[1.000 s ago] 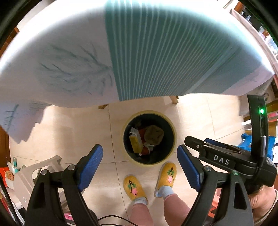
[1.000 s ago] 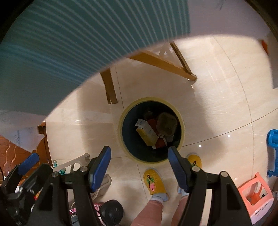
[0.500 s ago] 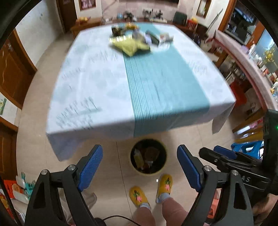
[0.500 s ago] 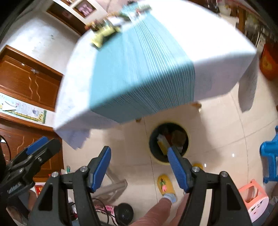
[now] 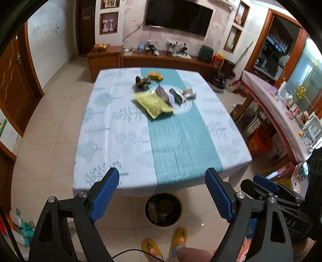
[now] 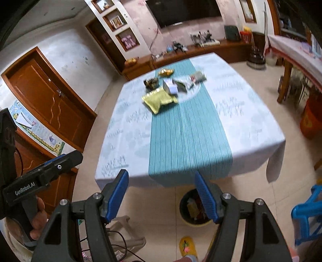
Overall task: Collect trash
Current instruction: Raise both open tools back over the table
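Both tongs stand wide with nothing between the blue pads: the left gripper and the right gripper hang above the near edge of the table.

Below them, on the tiled floor just under that near edge, sits a round trash bin with a yellow rim, holding crumpled wrappers and a brownish lump. The person's yellow slippers stand right beside it.

The table wears a pale printed cloth with a teal runner down its middle. Towards the far edge lies the loose trash: a yellow-green bag, silvery packets, a dark wrapper and a yellow one nearest the far edge.

Beyond stand a wooden sideboard and a wall television.
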Available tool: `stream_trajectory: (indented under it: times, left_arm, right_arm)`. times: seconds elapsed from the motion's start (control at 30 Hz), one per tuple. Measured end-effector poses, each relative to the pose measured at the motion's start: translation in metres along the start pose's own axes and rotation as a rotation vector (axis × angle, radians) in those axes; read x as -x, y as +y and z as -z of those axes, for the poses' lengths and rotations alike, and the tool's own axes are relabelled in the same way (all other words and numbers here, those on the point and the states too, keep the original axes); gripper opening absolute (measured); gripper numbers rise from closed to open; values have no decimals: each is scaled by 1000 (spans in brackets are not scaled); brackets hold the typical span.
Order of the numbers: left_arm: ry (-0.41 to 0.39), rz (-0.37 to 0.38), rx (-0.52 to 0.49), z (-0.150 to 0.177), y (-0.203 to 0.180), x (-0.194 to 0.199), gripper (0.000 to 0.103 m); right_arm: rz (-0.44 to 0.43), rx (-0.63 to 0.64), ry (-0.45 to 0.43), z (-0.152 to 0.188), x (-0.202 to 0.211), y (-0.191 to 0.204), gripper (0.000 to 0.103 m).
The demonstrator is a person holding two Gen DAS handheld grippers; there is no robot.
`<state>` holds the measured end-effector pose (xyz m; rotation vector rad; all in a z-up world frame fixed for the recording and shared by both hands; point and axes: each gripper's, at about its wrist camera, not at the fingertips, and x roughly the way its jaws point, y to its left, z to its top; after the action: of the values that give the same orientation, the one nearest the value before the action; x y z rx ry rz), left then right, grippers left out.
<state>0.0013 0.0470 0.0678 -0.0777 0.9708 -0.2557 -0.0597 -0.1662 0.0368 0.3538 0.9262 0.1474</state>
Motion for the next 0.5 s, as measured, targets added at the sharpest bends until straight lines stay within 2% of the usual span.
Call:
stream_trajectory:
  times: [0.17,0.4,0.5]
  left_arm:
    - [-7,20,11,-24,5,-3,86]
    - [22,13,70,-60,12,-36,86]
    - [43,-5,102,-78,17,-60,86]
  right_arm:
    - [1,45,-17,-24,0,12,68]
    - [-20,63,-27,-69,-21,7,68]
    - [-62,55,7,-98,-48,-2,61]
